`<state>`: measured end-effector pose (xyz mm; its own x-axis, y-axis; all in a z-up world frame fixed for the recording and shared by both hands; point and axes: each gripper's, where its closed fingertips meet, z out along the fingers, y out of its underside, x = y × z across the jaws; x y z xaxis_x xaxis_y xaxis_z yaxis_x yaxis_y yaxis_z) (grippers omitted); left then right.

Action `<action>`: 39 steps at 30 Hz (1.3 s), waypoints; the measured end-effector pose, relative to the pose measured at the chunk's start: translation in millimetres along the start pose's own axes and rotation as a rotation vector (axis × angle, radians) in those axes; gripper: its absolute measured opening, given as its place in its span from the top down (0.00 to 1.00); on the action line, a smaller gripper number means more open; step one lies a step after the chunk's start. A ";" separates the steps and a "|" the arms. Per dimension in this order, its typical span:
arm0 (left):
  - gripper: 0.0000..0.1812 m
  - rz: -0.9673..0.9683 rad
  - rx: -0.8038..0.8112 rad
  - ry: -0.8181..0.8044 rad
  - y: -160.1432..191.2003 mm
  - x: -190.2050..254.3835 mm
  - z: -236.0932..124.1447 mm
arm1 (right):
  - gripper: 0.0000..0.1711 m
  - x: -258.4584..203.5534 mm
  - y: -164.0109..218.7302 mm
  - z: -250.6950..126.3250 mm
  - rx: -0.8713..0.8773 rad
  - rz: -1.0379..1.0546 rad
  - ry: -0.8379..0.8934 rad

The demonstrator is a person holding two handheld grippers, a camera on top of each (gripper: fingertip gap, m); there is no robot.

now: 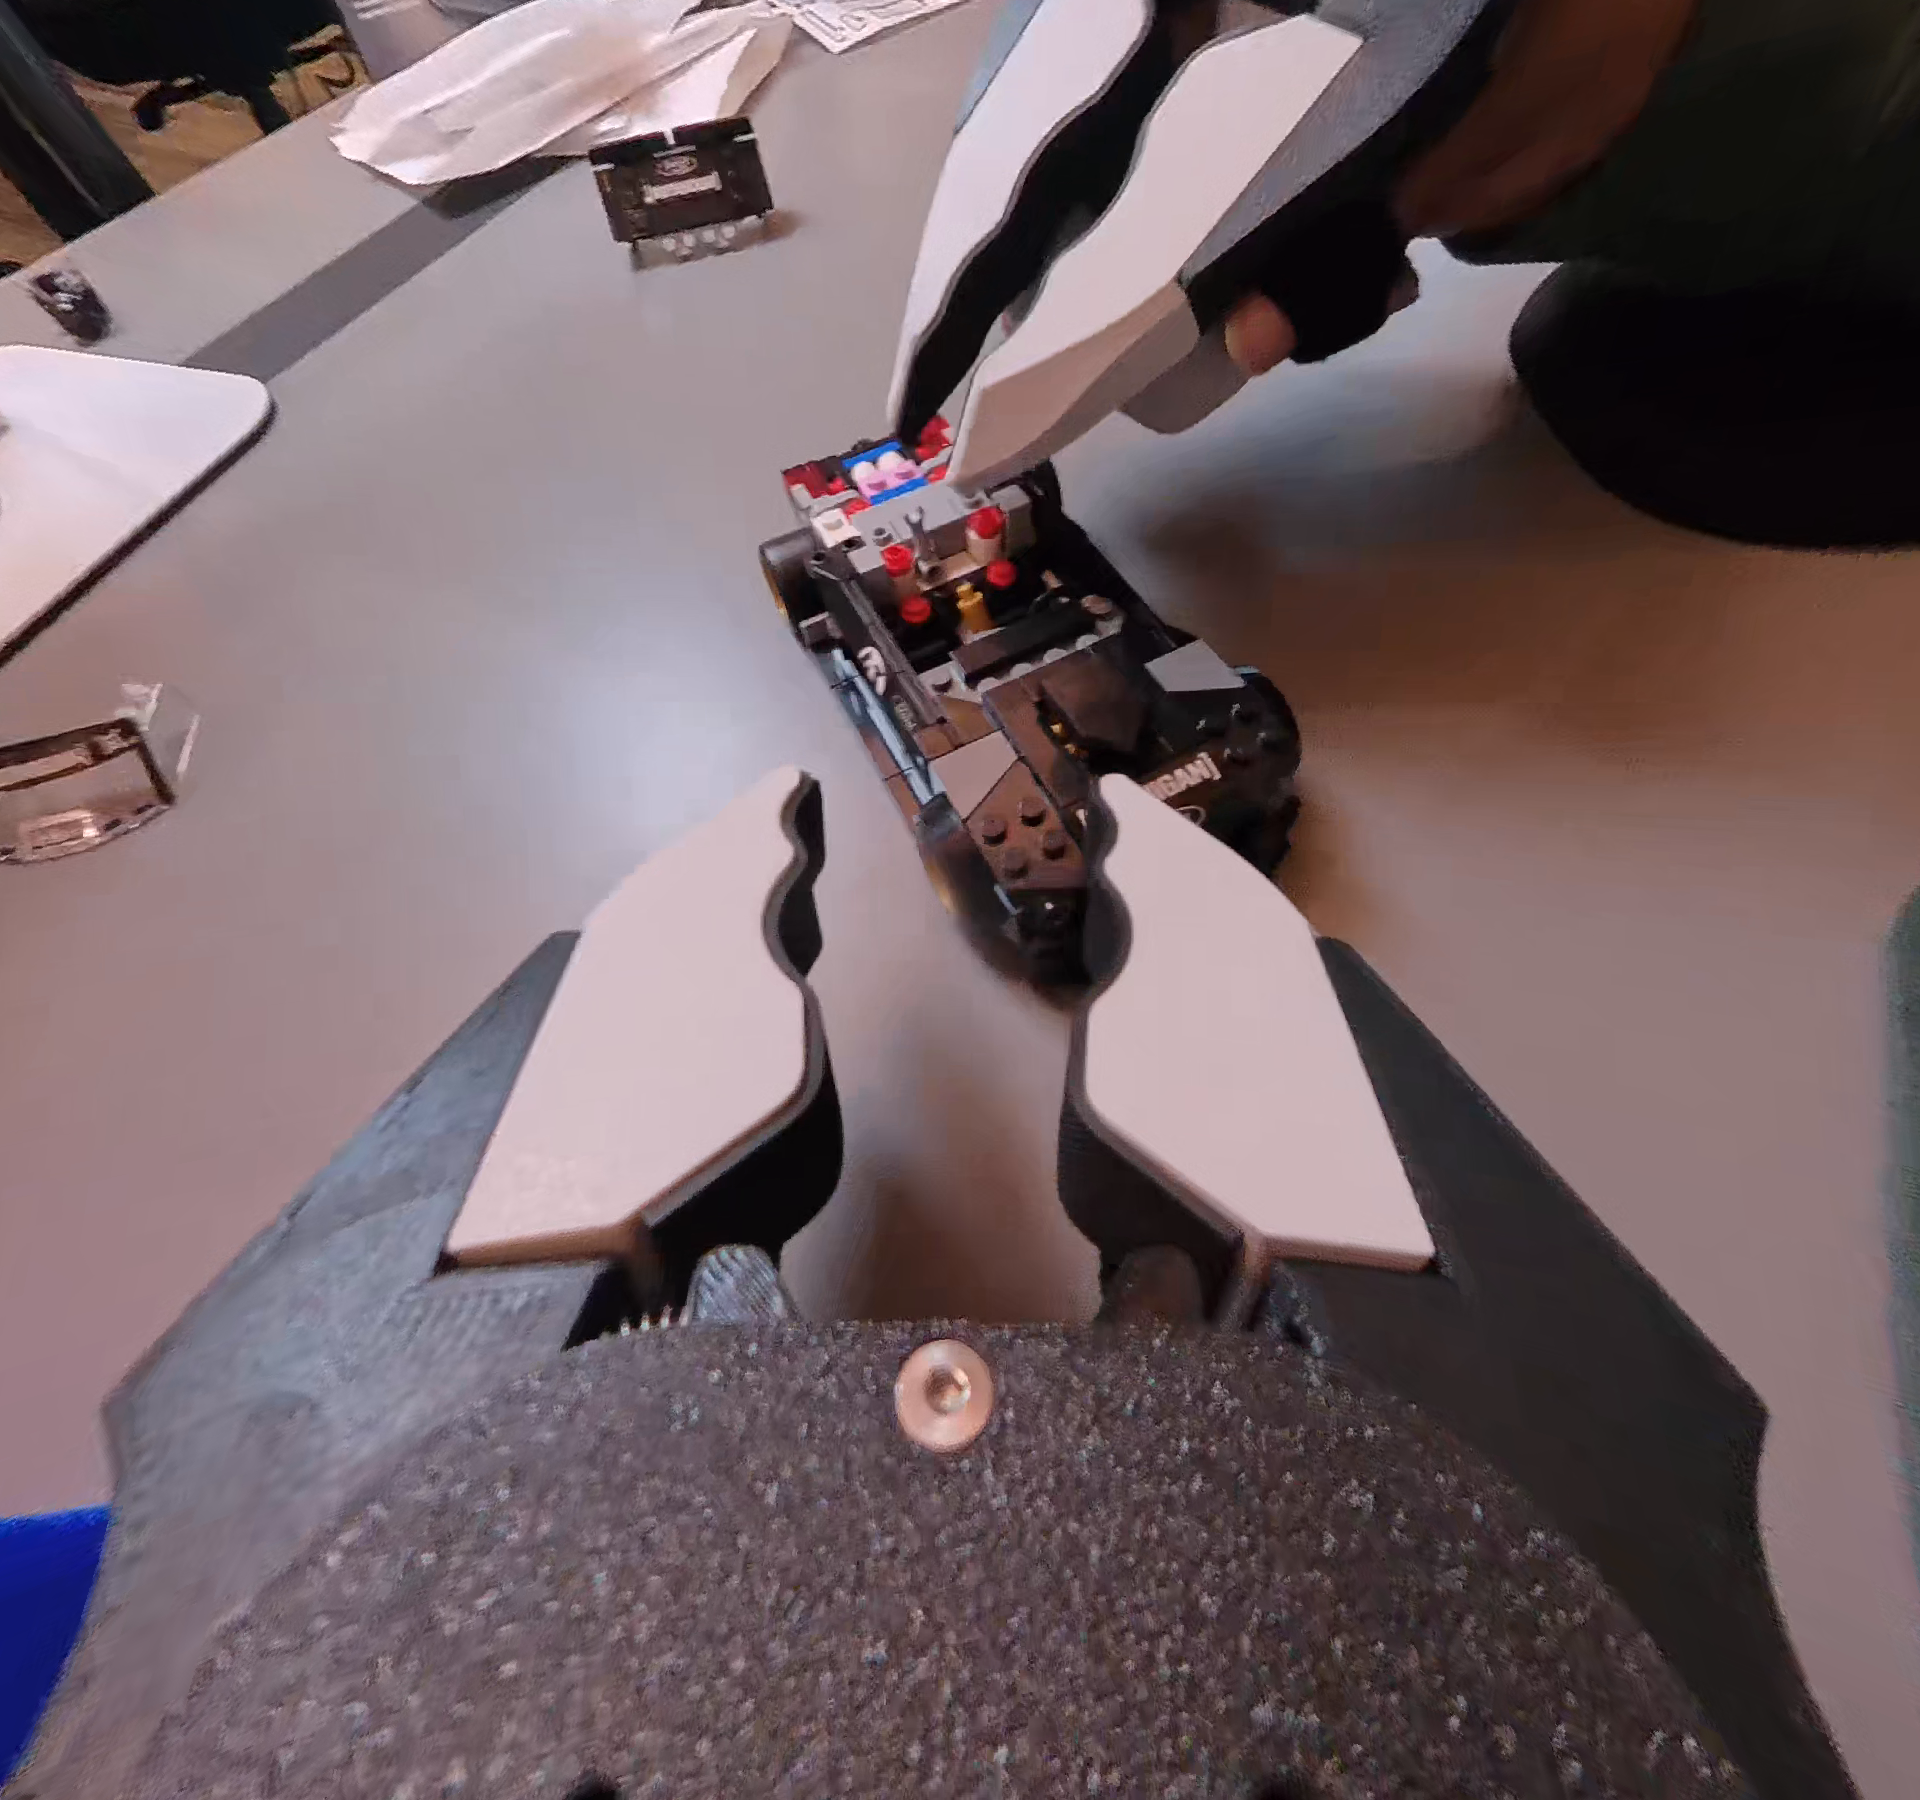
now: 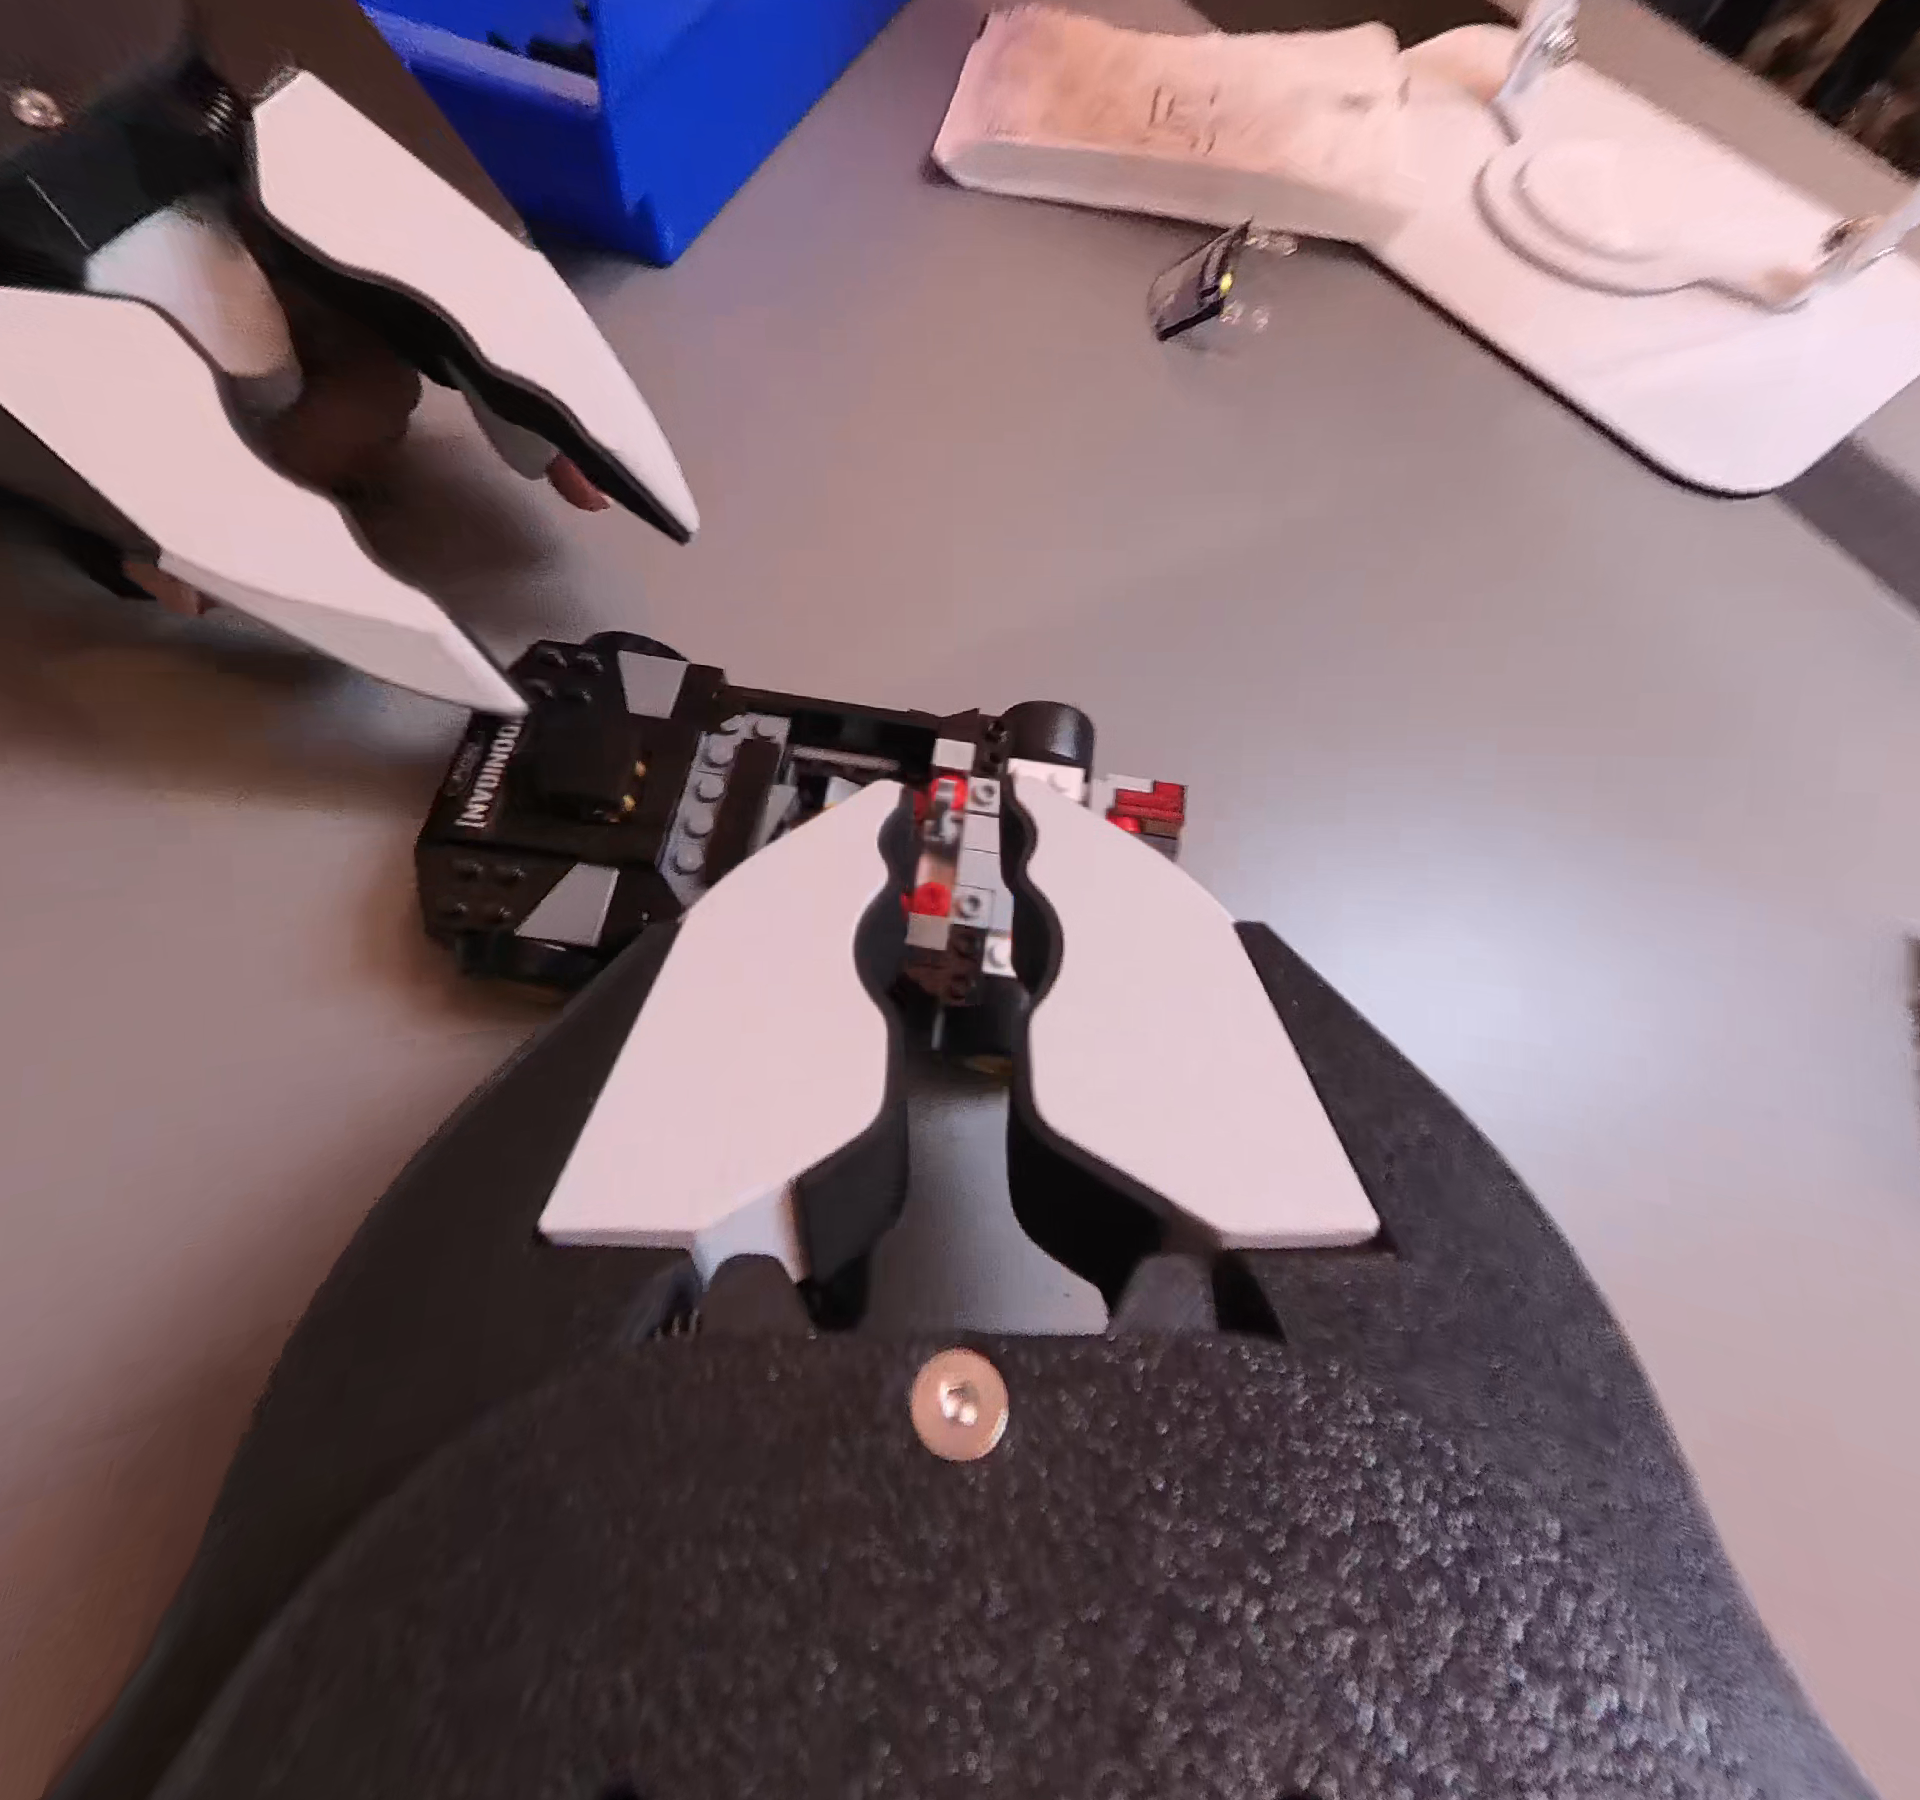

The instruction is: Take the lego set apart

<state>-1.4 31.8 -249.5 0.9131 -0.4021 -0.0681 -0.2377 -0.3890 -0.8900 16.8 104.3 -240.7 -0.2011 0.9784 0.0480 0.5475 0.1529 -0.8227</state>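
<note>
Both tongs work a black lego car (image 1: 997,701) on the grey table (image 1: 520,524): left gripper (image 1: 951,831) spread wide at its nose, right gripper (image 2: 951,805) narrowly straddling its red-studded grey rear, grip unclear.

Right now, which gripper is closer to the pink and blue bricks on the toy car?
The right gripper. Its tips reach down right beside the pink and blue bricks at the car's far end. The left gripper sits at the car's opposite end, jaws open.
</note>
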 end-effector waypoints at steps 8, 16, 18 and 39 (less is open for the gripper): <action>0.64 -0.055 -0.022 0.090 -0.2 12.4 5.5 | 0.91 1.1 10.7 13.6 -0.186 -0.086 0.074; 0.68 -0.067 -0.041 0.122 -0.4 18.7 10.9 | 0.95 1.5 16.0 16.3 -0.316 -0.195 0.160; 0.70 -0.069 -0.041 0.119 -0.7 19.5 11.4 | 0.98 0.2 16.3 16.6 -0.332 -0.204 0.157; 0.78 -0.062 -0.043 0.130 -4.0 28.8 17.6 | 0.98 -13.1 15.2 17.5 -0.250 -0.221 0.102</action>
<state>31.7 36.4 -255.9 0.8764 -0.4792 0.0480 -0.1987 -0.4506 -0.8703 13.5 91.4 -263.7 -0.2614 0.9248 0.2764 0.6842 0.3795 -0.6227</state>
